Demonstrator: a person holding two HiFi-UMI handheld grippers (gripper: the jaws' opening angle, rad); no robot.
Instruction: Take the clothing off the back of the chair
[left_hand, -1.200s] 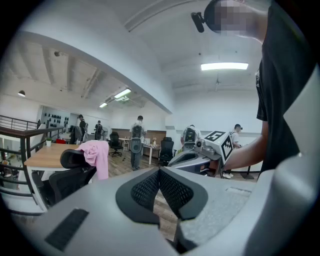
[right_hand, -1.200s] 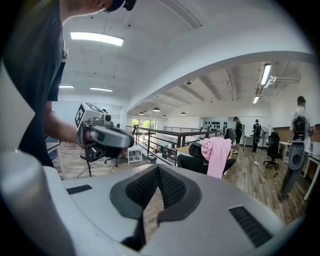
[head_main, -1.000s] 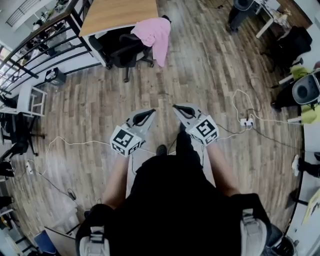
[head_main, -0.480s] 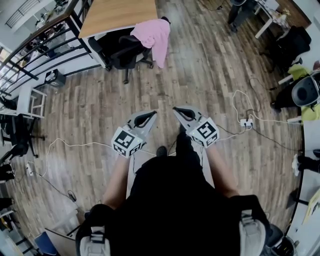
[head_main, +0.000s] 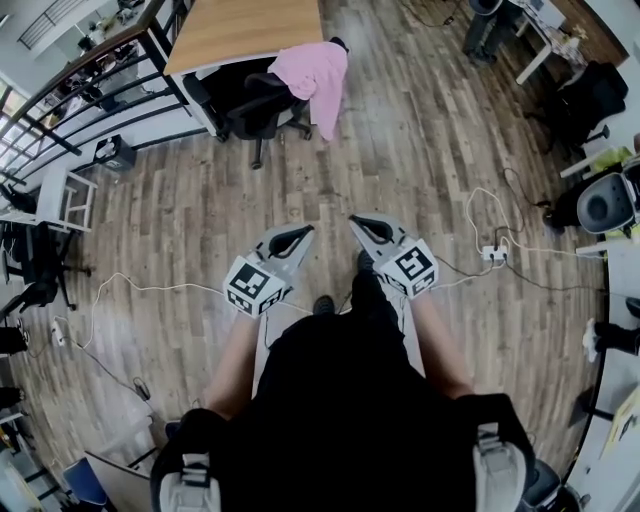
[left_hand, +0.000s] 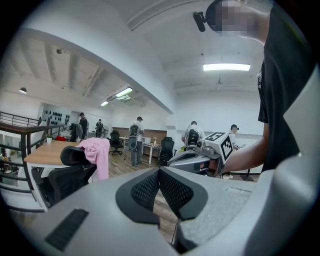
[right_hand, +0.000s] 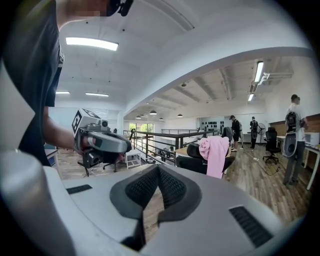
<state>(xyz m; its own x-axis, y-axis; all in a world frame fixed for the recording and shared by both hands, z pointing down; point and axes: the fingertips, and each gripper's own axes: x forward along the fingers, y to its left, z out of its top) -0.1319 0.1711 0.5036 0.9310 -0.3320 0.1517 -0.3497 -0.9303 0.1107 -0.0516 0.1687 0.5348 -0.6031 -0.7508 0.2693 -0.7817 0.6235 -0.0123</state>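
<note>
The pink clothing (head_main: 312, 72) hangs over the back of a black office chair (head_main: 250, 105), up by the headrest, with one long side trailing down. The chair sits against a wooden worktop (head_main: 240, 30) at the far end of the plank floor (head_main: 400, 150), well apart from both grippers. It looks like soft, light, limp fabric that will sag and fold the moment it is lifted. It is not fragile and not slippery, but it is likely to catch on the headrest if dragged sideways. The best hold looks to be the bunched ridge where it folds over the top of the chair back, so the jaws bite several layers. A second grip lower on the hanging side would let it be lifted up and off. The chair seems to stand on a rolling base, so a hard tug may pull it along. As for pose, the left gripper (head_main: 303, 230) and right gripper (head_main: 354, 220) are held side by side in front of the person's body. Their forearms are bent, and the tips angle slightly toward each other and point ahead toward the chair, close to level. Both pairs of jaws are pressed fully together with nothing between them.
</note>
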